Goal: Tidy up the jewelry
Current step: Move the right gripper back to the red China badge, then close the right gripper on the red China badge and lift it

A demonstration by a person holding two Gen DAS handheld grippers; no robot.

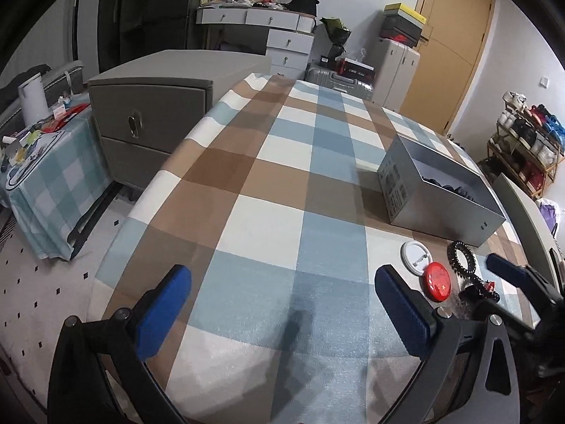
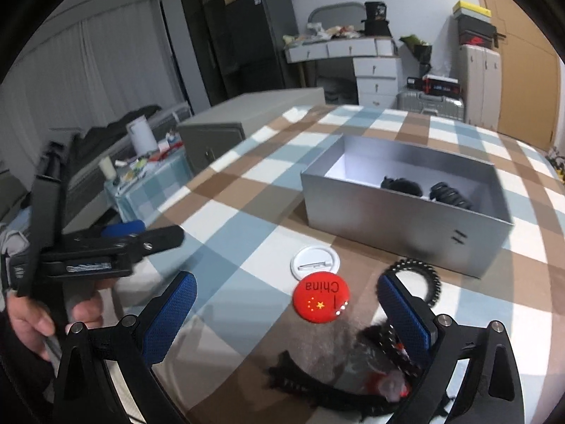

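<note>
Surface, left wrist view: plaid-covered tabletop (image 1: 268,183) in a cluttered bedroom.
Left claw (image 1: 282,311): jaws spread wide, holding nothing, over bare cloth.
Box (image 1: 441,190): grey, open-topped, right of centre; dark items inside.
Surface, right wrist view: same cloth.
Right claw (image 2: 286,312): jaws apart, empty, just above the accessories.
Red badge (image 2: 320,302): rigid, glossy, likely slippery; grip across its edges. Touches the white badge (image 2: 315,263).
Coil hair tie (image 2: 420,279): light, springy; pinch one side of the loop.
Black headband (image 2: 328,394): soft, limp.
Obstruction: near box wall must be cleared.
</note>
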